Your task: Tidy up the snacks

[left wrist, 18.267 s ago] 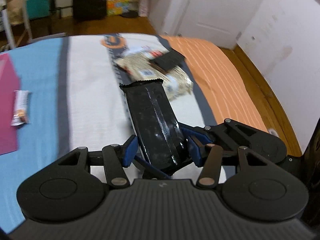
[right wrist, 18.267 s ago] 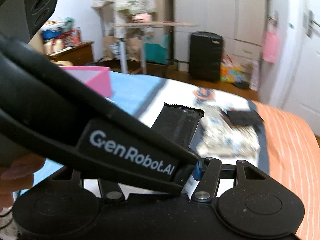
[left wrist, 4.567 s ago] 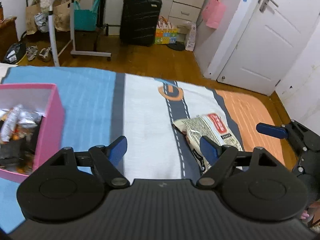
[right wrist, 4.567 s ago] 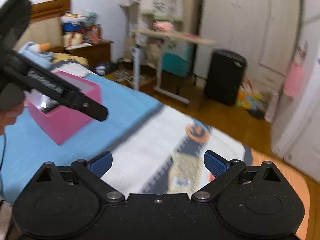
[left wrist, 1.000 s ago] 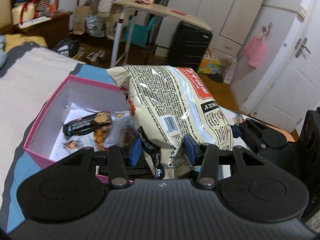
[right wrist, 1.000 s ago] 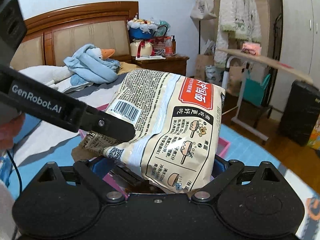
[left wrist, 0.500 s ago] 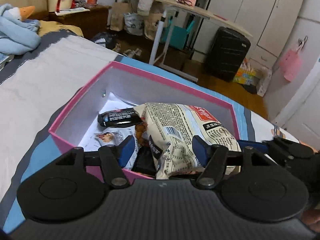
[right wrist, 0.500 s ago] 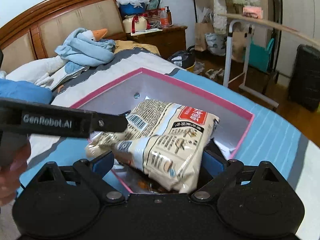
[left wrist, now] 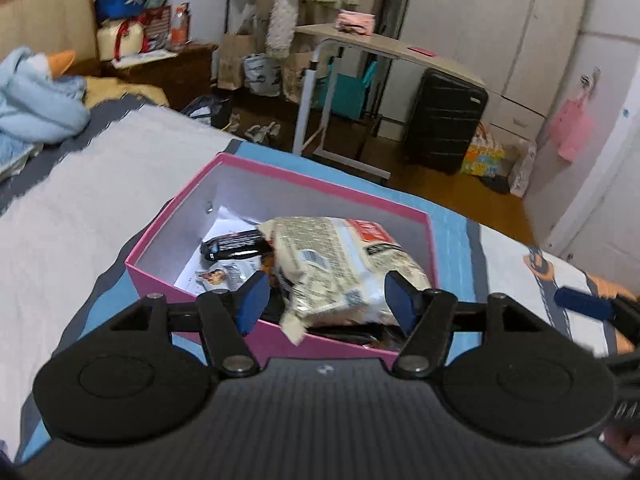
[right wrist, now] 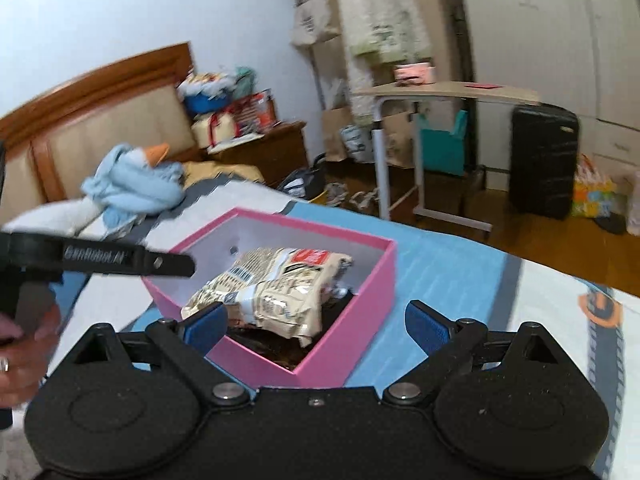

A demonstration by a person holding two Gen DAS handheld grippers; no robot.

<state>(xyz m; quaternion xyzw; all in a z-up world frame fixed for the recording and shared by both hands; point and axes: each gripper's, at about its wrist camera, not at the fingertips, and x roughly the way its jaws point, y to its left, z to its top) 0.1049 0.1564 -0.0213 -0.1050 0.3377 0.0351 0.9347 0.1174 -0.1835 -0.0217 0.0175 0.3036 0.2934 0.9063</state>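
The right gripper point(right wrist: 316, 326) hangs with jaws apart above the pink box point(right wrist: 360, 316), where the noodle packet point(right wrist: 272, 284) lies; the left gripper point(right wrist: 120, 262) reaches in alongside.

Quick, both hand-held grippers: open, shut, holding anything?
Left hand-held gripper: open, empty; noodle bag lies in the pink box.
Right hand-held gripper: open, empty.

Beyond the foot of the bed point(left wrist: 100, 184), a black suitcase point(left wrist: 444, 120) stands upright against the white wardrobe point(left wrist: 500, 28). Just left of it is a rolling side table point(right wrist: 448, 92) with a small pink thing on top (too blurred to name), and a teal bag point(right wrist: 440, 144) sits under it. At the far left a blue plush goose point(right wrist: 136, 184) with an orange beak lies near the wooden headboard point(right wrist: 96, 120). A pink bag point(left wrist: 570, 130) hangs on the right wall beside the white door point(left wrist: 608, 216).
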